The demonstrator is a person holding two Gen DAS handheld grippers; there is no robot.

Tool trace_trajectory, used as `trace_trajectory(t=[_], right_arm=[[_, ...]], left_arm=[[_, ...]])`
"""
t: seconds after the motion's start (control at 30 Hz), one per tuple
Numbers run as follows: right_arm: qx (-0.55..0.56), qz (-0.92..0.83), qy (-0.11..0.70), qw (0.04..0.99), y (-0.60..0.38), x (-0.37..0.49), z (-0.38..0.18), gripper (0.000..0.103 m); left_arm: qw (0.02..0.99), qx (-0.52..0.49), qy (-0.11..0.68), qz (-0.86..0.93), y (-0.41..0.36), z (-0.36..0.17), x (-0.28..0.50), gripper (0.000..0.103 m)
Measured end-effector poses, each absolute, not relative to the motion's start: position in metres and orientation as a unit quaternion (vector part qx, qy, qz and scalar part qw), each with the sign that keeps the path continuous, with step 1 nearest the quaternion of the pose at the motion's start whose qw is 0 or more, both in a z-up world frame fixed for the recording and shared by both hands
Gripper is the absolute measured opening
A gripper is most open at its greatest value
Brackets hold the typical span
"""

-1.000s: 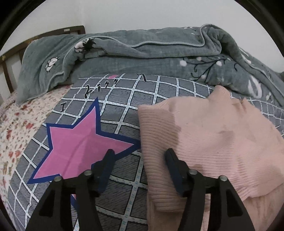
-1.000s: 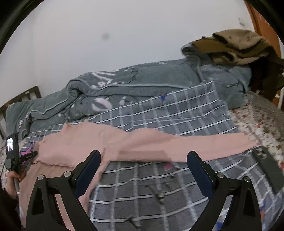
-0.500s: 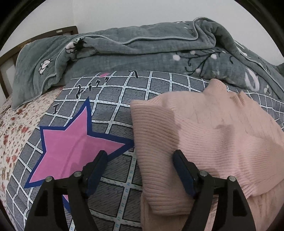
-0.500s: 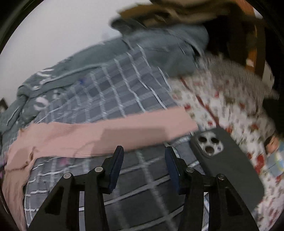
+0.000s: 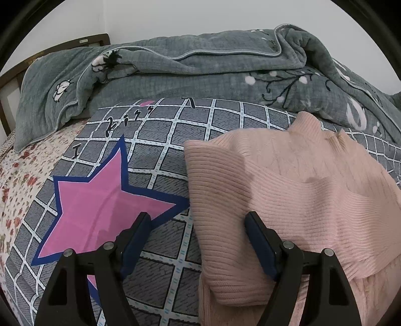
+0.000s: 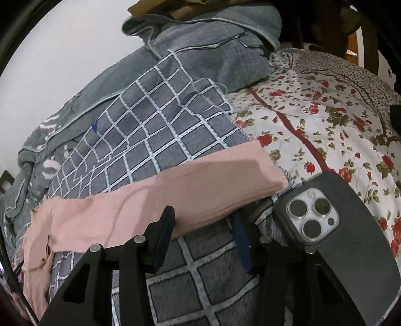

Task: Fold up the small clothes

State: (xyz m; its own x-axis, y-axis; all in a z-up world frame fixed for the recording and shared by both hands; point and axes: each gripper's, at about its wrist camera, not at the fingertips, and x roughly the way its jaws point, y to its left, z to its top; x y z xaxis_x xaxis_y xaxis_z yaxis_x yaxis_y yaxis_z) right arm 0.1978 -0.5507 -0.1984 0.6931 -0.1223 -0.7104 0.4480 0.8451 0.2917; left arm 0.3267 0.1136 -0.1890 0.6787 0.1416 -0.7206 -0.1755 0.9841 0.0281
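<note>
A pink ribbed knit sweater (image 5: 288, 195) lies on a grey checked blanket (image 5: 160, 140), one part folded over its body. My left gripper (image 5: 198, 225) is open above the sweater's left edge, its right finger over the knit and its left finger over the blanket's pink star. In the right wrist view the sweater's long pink sleeve (image 6: 190, 190) stretches right across the blanket (image 6: 175, 130). My right gripper (image 6: 203, 220) is open at the sleeve's near edge, close to the cuff, with the edge lying between the jaws.
A dark-cased phone (image 6: 333, 230) lies camera-up on the bed just right of my right gripper. A grey quilt (image 5: 200, 70) is bunched along the back. A floral sheet (image 6: 325, 120) covers the bed's right side. Brown clothes pile (image 6: 160, 10) behind.
My right gripper swung right along the sleeve to its cuff end, came in close and narrowed its opening. My left gripper opened a little wider over the sweater's edge.
</note>
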Motion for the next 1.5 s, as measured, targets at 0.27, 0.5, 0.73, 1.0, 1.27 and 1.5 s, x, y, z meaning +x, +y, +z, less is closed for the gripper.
trace_trajectory(t=[0.27, 0.5, 0.73, 1.0, 1.27, 1.5], right_arm=[[0.178, -0.186, 0.348, 0.901, -0.541, 0.205, -0.188, 0.006], [0.059, -0.24, 0.277, 0.928, -0.484, 0.199, -0.127, 0.005], [-0.022, -0.2, 0.21, 0.957, -0.358, 0.206, -0.039, 0.005], [-0.007, -0.024, 0.208, 0.978, -0.153, 0.248, -0.007, 0.005], [0.026, 0.138, 0.331, 0.933, 0.013, 0.305, -0.115, 0.009], [0.008, 0.165, 0.357, 0.919, -0.006, 0.288, -0.139, 0.045]], left_arm=[[0.917, -0.029, 0.388, 0.082, 0.115, -0.188, 0.326, 0.076], [0.924, -0.066, 0.373, 0.056, 0.126, -0.184, 0.317, 0.082], [0.918, -0.14, 0.369, 0.036, 0.162, -0.176, 0.283, 0.082], [0.924, -0.102, 0.367, 0.035, 0.205, -0.168, 0.229, 0.083], [0.919, -0.124, 0.37, 0.048, 0.249, -0.171, 0.203, 0.084], [0.925, -0.118, 0.362, 0.012, 0.234, -0.165, 0.21, 0.084]])
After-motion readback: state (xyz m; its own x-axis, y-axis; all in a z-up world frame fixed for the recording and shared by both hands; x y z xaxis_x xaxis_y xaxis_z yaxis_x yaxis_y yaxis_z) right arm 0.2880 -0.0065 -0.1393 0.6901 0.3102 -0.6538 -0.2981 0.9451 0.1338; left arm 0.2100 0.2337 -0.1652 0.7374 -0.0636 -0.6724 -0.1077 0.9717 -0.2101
